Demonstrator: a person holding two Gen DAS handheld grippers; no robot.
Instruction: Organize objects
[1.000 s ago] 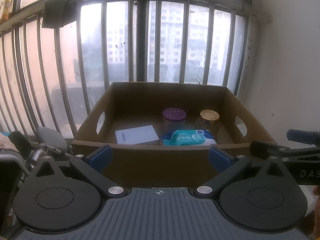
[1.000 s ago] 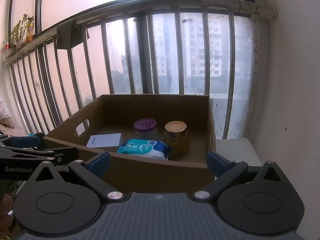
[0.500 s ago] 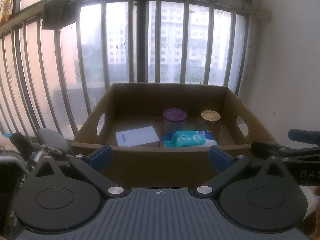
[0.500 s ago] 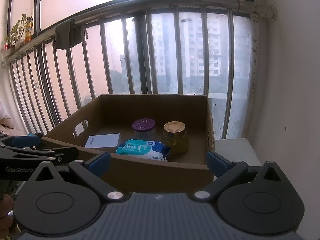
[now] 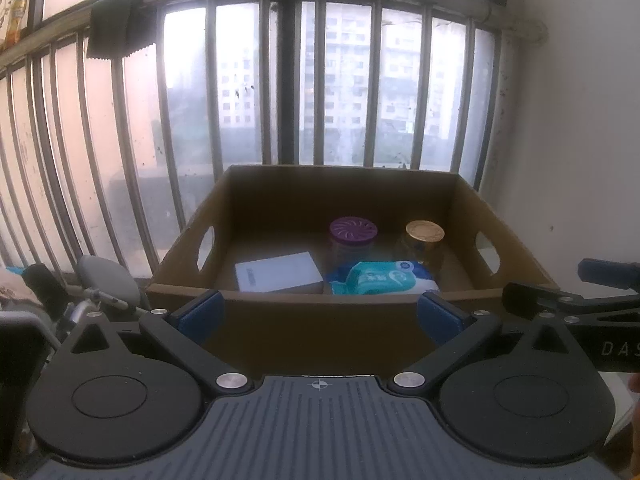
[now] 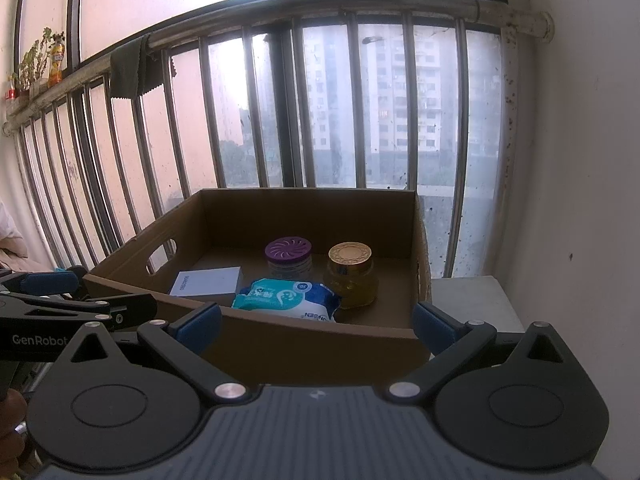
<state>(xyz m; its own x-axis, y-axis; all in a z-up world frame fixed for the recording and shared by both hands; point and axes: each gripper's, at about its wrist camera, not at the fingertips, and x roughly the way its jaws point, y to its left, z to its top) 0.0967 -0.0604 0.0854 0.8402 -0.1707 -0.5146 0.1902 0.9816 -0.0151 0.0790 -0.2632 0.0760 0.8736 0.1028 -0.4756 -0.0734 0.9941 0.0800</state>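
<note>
An open cardboard box (image 5: 320, 328) (image 6: 280, 344) stands by the barred window. Inside lie a white flat box (image 5: 278, 272) (image 6: 208, 281), a teal wet-wipes pack (image 5: 380, 278) (image 6: 288, 300), a purple-lidded jar (image 5: 353, 234) (image 6: 289, 256) and a gold-lidded glass jar (image 5: 425, 240) (image 6: 351, 272). My left gripper (image 5: 320, 314) hangs open just in front of the box's near wall, holding nothing. My right gripper (image 6: 316, 322) is open too, at the same near wall, empty. Each gripper shows at the edge of the other's view.
Metal window bars (image 5: 276, 92) run behind the box. A white wall (image 6: 580, 200) closes the right side, with a grey ledge (image 6: 468, 296) beside the box. A grey seat and metal parts (image 5: 100, 280) sit at the left. A dark cloth (image 6: 130, 66) hangs on the railing.
Both views have shifted slightly; the box sits a touch lower and nearer in the right wrist view. Neither gripper's opening has changed.
</note>
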